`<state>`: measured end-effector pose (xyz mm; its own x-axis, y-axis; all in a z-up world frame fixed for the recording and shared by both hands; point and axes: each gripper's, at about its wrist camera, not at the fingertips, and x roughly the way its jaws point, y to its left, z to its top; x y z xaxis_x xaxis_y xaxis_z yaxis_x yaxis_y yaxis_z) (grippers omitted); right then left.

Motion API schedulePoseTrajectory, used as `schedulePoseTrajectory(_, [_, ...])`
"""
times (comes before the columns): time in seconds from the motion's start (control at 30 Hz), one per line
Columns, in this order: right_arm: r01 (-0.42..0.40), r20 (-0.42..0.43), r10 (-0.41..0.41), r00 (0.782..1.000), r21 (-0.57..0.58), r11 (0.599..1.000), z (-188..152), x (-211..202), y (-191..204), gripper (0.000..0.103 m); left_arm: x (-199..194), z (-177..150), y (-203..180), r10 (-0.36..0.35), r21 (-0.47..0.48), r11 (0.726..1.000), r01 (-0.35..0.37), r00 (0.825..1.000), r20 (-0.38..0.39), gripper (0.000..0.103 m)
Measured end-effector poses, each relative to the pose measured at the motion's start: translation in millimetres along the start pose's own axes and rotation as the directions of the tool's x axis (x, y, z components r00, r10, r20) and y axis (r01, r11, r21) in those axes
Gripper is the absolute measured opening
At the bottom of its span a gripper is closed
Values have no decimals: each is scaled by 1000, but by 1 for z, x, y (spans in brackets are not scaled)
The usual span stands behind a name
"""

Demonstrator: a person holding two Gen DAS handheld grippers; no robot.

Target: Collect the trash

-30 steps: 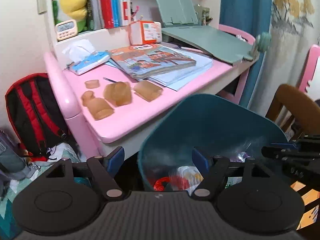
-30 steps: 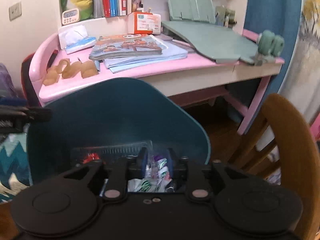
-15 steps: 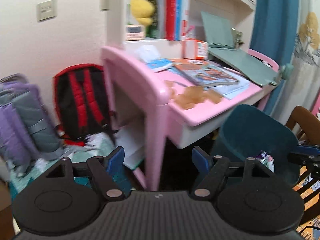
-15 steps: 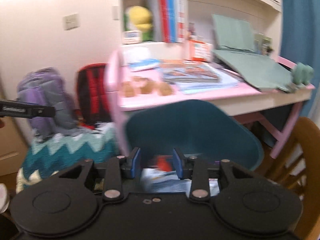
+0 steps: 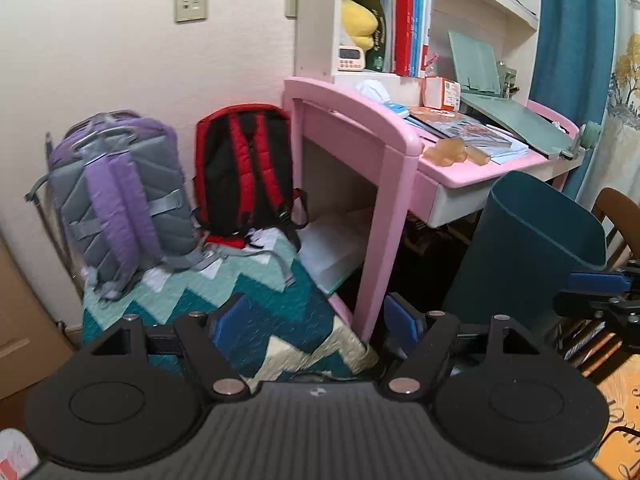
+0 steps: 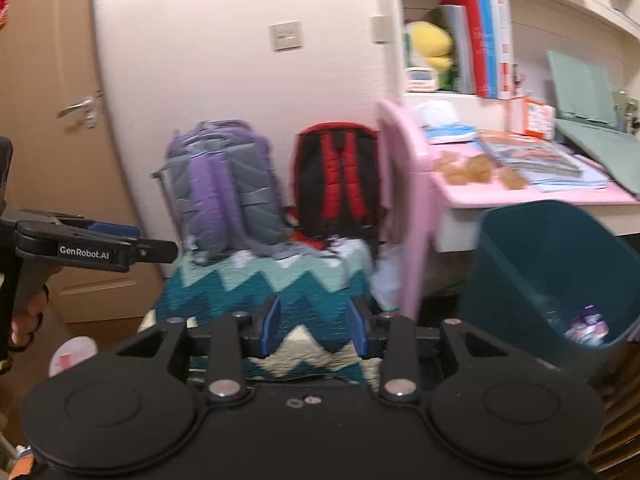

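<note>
Your left gripper (image 5: pixel 314 322) is released, its jaws wide apart and nothing between them, and your right gripper (image 6: pixel 313 330) is also released and empty. The bin (image 6: pixel 560 264) stands on the floor just beside the pink desk (image 5: pixel 460 168), to the right of both grippers, and it leans a little toward you. Inside it you can see some wrappers (image 6: pixel 586 324) at the bottom, so I judge that part of the trash is already collected. On the desk top, near its left edge, some brown crumpled pieces (image 6: pixel 466 168) lie beside the books (image 6: pixel 532 156); they look like trash that is left to collect, though I cannot tell this for sure. Both grippers point at the blanket (image 5: pixel 256 280) and the two backpacks, away from the desk.
</note>
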<state>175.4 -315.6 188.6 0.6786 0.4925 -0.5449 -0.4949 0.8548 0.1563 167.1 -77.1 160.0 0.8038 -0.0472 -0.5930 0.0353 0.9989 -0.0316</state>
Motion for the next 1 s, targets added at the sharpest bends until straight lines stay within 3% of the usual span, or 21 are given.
schedulePoseTrajectory(0.3, [-14, 10, 14, 1000, -19, 1000, -30, -13, 52, 36, -46, -45, 20, -29, 14, 999, 29, 999, 29, 74])
schedulePoseTrajectory(0.47, [29, 48, -29, 998, -15, 999, -31, -35, 51, 38, -54, -46, 4, -79, 24, 997, 78, 995, 55, 75])
schedulePoseTrajectory(0.53, [45, 68, -44, 997, -16, 999, -32, -42, 52, 45, -57, -48, -4, -98, 30, 995, 96, 993, 63, 82])
schedulePoseTrajectory(0.63, [70, 83, -69, 994, -4, 998, -36, -45, 51, 49, -63, -49, -14, -107, 40, 994, 104, 990, 87, 82])
schedulePoseTrajectory(1.0, [108, 132, -113, 985, 40, 993, -46, -63, 38, 51, -71, -58, -41, -138, 61, 989, 131, 984, 116, 86])
